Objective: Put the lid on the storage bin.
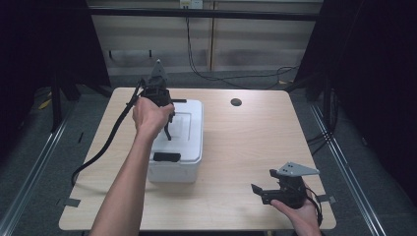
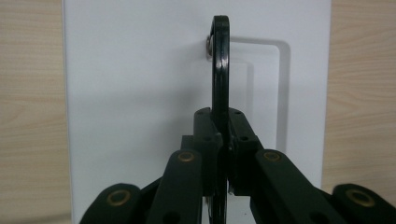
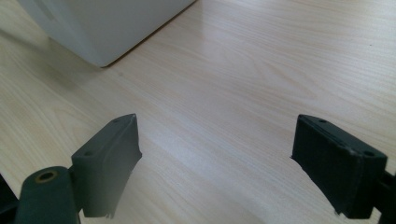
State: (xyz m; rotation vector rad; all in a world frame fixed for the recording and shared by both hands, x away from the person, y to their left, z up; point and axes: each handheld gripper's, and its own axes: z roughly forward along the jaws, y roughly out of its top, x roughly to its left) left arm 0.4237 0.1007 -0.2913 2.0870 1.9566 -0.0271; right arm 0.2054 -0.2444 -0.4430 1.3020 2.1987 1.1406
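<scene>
Overhead, left gripper (image 1: pixel 167 123) clamps the box handle (image 2: pixel 220 70); right gripper (image 1: pixel 265 189) rests open-jawed.

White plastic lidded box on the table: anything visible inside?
No. The white plastic lidded box is closed, so its contents are hidden. The left gripper pinches its raised black handle.

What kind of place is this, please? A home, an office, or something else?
Probably a lab set up for recording handling tasks, not a home. A light wooden table stands between black curtains, loose black cables run along the floor, and each hand holds a tool with its own camera.
</scene>
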